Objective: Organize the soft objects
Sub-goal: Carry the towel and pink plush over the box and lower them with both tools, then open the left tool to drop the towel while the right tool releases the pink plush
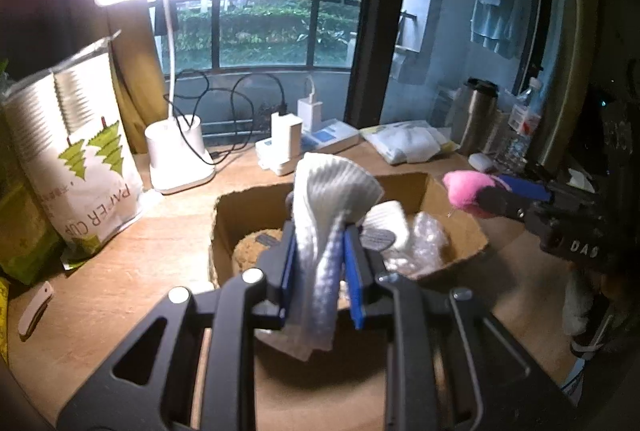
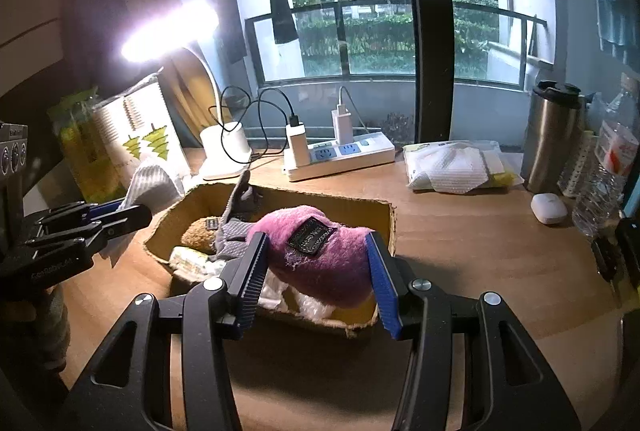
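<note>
My left gripper (image 1: 320, 251) is shut on a white ribbed cloth (image 1: 328, 199), which stands up between the blue pads and hangs down behind them, above the near wall of an open cardboard box (image 1: 424, 183). My right gripper (image 2: 316, 263) is shut on a pink plush toy (image 2: 320, 259) with a black label, held over the box (image 2: 384, 215). Inside the box lie a brown plush (image 2: 198, 231), a grey glove (image 2: 236, 231), white soft pieces (image 1: 386, 219) and clear bubble wrap (image 1: 424, 243). In the left wrist view the right gripper (image 1: 476, 197) and pink toy (image 1: 464, 187) are at the box's right edge.
A lit desk lamp (image 1: 180, 155), a paper-cup bag (image 1: 76, 159), a power strip with chargers (image 2: 340, 155), a packet of white cloths (image 2: 452, 167), a steel flask (image 2: 554, 135), a water bottle (image 2: 608, 167) and a small white case (image 2: 548, 209) ring the wooden desk (image 2: 480, 251).
</note>
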`<state>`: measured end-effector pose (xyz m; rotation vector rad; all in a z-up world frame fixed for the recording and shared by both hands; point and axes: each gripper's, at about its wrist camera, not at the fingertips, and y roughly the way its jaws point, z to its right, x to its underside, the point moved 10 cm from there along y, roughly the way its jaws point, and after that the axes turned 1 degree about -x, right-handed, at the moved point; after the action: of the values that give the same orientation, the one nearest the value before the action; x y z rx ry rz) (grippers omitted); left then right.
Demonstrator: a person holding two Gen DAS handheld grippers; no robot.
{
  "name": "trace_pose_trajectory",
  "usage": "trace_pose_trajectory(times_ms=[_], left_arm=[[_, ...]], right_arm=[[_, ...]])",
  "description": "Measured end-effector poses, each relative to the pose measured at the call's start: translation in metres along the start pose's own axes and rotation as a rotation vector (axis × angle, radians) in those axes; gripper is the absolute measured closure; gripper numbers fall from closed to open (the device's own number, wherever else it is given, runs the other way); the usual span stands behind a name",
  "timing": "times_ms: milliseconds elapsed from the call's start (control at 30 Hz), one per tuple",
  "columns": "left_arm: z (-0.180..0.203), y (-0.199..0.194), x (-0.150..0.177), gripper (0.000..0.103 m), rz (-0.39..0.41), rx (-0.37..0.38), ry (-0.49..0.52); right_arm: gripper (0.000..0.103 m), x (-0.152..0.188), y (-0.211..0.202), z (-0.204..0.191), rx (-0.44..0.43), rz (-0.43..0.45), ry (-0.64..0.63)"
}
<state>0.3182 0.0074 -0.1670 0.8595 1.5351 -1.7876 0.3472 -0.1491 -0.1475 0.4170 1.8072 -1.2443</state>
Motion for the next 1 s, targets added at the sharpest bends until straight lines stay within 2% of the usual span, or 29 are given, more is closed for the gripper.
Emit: trace_pose_trajectory(times_ms=[500, 667, 833, 867, 967, 1000], left_arm=[[-0.01, 0.07, 0.026, 0.079, -0.127, 0.003, -0.033], [-0.011, 0.083, 0.034, 0.076, -0.161, -0.002, -0.042], [-0.011, 0.082, 0.033, 0.071, -0.169, -0.011, -0.037], [-0.011, 0.081, 0.033, 0.068, -0.169, -0.015, -0.038], [-0.013, 0.073, 0.03, 0.042, -0.155, -0.013, -0.057], [-0.014, 0.07, 0.029, 0.04, -0.149, -0.008, -0.067]], right_arm=[[0.05, 0.003, 0.068, 0.025, 0.014, -0.077, 0.027], [0.049, 0.009, 0.085, 0.03, 0.035, -0.108, 0.017], [0.043, 0.011, 0.088, 0.029, 0.034, -0.115, 0.017], [0.042, 0.011, 0.087, 0.028, 0.036, -0.115, 0.016], [0.036, 0.01, 0.083, 0.026, 0.04, -0.103, 0.015], [0.034, 0.009, 0.081, 0.025, 0.043, -0.099, 0.014]])
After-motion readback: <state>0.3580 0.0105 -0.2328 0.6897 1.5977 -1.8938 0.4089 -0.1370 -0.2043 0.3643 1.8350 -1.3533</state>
